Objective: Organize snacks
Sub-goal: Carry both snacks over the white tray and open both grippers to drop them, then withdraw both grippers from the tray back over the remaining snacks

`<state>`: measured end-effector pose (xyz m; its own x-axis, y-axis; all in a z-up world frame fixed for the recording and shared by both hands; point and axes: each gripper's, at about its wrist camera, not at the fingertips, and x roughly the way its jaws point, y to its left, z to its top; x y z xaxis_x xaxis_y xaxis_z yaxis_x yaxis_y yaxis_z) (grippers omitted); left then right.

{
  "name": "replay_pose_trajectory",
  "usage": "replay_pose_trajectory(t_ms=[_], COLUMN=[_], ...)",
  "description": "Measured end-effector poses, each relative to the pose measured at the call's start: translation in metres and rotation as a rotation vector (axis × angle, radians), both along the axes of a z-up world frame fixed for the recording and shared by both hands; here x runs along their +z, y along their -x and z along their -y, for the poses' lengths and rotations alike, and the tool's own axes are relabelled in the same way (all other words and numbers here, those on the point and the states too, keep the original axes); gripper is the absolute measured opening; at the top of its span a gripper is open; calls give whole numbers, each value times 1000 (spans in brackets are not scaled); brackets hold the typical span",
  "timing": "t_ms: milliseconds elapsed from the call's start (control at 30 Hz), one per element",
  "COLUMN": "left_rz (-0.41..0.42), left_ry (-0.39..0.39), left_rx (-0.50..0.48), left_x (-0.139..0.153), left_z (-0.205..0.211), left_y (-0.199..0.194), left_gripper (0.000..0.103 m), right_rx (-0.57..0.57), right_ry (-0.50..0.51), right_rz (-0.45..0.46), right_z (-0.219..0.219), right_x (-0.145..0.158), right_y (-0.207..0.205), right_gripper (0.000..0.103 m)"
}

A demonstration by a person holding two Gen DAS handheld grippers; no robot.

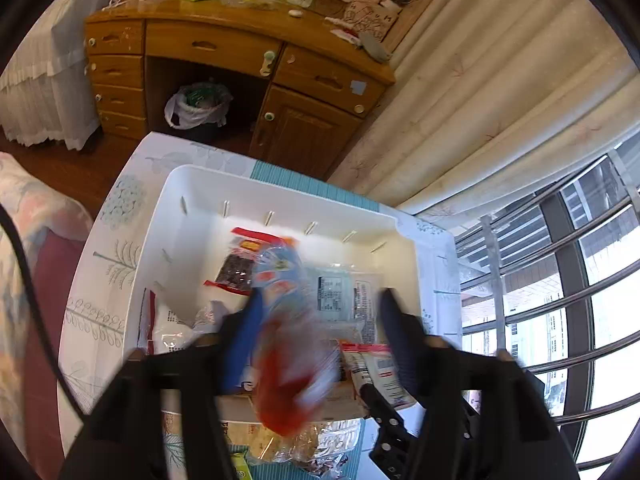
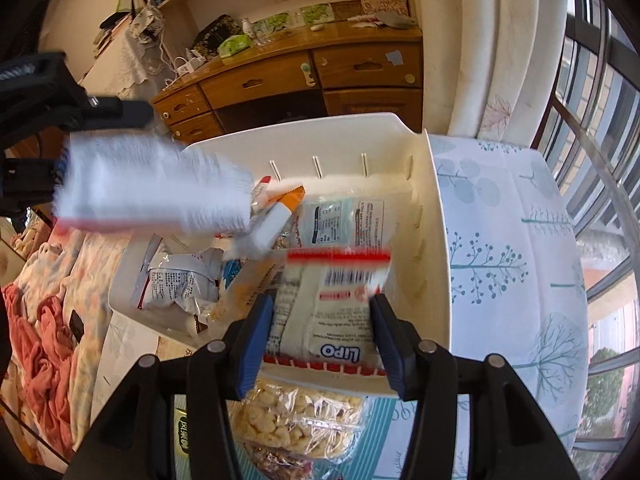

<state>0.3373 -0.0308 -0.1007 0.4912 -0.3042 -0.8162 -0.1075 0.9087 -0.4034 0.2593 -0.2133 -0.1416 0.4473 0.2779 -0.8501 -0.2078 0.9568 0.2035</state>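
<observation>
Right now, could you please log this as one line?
left gripper: open around blue-red packet | right gripper: around Lipo packet, grip unclear | above bin

White storage bin [image 1: 280,192] ahead of the claws, blurred blue, red and white snack packet [image 1: 288,320] between the left gripper's [image 1: 316,316] blue-padded black fingers, white Lipo packet [image 2: 336,312] with red stripe between the right gripper's [image 2: 320,320] blue pads, white tablecloth [image 2: 500,240] with teal tree print under the bin, honey-brown wooden desk [image 1: 224,48] beyond
</observation>
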Motion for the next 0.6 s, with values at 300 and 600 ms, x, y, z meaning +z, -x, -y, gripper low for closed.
replay_pose_trajectory(t_ms=[300, 600], left_rz=[-20, -33], left_ry=[-22, -28], left_rx=[39, 125], left_x=[18, 35], left_z=[5, 5], left_y=[25, 95], left_gripper=[71, 72], right_rx=[4, 13], right_ry=[-27, -48], right_rz=[13, 17], right_z=[7, 23], right_x=[18, 39], right_y=[12, 43], right_gripper=[74, 77])
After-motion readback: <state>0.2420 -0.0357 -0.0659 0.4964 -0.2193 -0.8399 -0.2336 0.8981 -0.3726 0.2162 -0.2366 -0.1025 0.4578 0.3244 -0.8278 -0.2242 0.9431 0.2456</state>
